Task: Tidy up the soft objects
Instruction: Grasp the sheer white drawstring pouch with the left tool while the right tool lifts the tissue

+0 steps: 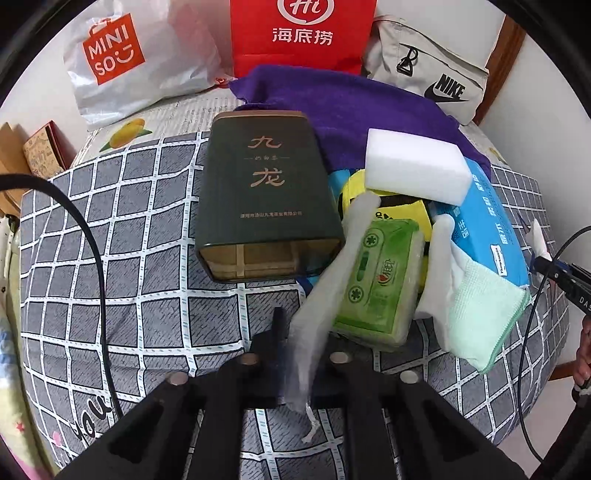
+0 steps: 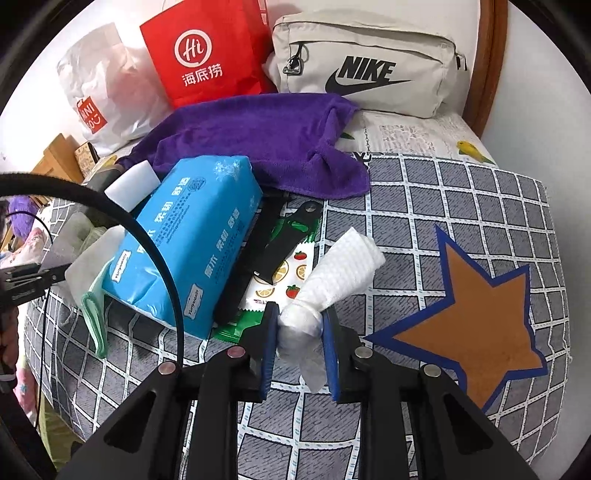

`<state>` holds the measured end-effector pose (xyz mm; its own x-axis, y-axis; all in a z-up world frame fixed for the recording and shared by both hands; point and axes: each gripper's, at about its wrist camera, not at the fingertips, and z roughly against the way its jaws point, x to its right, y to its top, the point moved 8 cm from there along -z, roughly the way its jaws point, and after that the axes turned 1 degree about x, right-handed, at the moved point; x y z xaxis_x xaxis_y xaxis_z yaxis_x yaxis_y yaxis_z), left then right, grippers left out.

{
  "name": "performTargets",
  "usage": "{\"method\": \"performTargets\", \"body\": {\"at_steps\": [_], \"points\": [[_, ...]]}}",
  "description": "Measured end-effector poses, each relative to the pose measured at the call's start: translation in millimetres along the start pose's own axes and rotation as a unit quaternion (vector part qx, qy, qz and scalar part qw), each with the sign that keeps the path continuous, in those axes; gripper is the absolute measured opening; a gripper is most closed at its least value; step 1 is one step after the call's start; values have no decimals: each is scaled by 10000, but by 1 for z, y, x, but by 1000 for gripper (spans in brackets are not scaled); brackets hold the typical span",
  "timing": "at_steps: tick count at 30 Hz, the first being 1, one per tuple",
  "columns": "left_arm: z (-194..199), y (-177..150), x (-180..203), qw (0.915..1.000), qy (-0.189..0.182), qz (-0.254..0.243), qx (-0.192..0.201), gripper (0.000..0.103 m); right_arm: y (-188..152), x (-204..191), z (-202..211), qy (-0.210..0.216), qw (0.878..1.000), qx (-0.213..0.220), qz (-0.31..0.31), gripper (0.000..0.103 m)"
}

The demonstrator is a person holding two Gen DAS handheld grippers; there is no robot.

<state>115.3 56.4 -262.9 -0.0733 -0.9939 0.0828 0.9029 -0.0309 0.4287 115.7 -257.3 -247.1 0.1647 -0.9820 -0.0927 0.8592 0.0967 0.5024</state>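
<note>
My left gripper point(image 1: 400, 218), its fingers wrapped in white cloth, is shut on a green tissue pack point(image 1: 380, 280) and grips it from both sides. Behind it lie a white sponge point(image 1: 417, 170), a yellow item point(image 1: 351, 190), a blue tissue pack point(image 1: 491, 229) and a pale green cloth point(image 1: 484, 310). My right gripper point(image 2: 300, 314) is shut on a white rolled cloth point(image 2: 340, 269), which sticks out forward over the checked bedding point(image 2: 443, 206). A purple towel point(image 2: 258, 136) lies behind the blue tissue pack point(image 2: 184, 240).
A dark green tea tin point(image 1: 266, 192) lies beside the left gripper. A white Miniso bag point(image 1: 129, 55), red paper bag point(image 1: 299, 33) and grey Nike bag point(image 2: 365, 62) stand at the back. A fruit-print packet point(image 2: 277, 284) and black tool point(image 2: 280, 240) lie by the blue pack.
</note>
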Motion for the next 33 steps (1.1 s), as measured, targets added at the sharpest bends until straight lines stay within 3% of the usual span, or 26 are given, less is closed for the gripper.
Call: {"method": "performTargets", "body": {"at_steps": [12,15,18,20,22,24,26,33], "points": [[55,18,-1,9976,-413,23,555,7,28,-15,34,208,9989,394,164,23],[44,20,0,9981,-433,-39,443,7,34,-22,39,310,9982,454,237,23],[31,22,5,9965,-756,-24,352,7,35,-28,37,352,9981,414,282,23],[23,24,11,9958,-853,-82,338,18,35,-30,36,382,9981,382,297,23],[16,28,11,9969,-709,-97,341,20,34,-31,35,384,9982,353,300,23],[12,31,7,9973,-648,-13,340,4,32,-31,33,371,9984,314,286,23],[17,31,8,9956,-860,27,380,3,31,-30,33,344,9986,298,270,23],[58,34,0,9931,-888,120,759,3,35,-35,49,395,9975,496,322,23]]}}
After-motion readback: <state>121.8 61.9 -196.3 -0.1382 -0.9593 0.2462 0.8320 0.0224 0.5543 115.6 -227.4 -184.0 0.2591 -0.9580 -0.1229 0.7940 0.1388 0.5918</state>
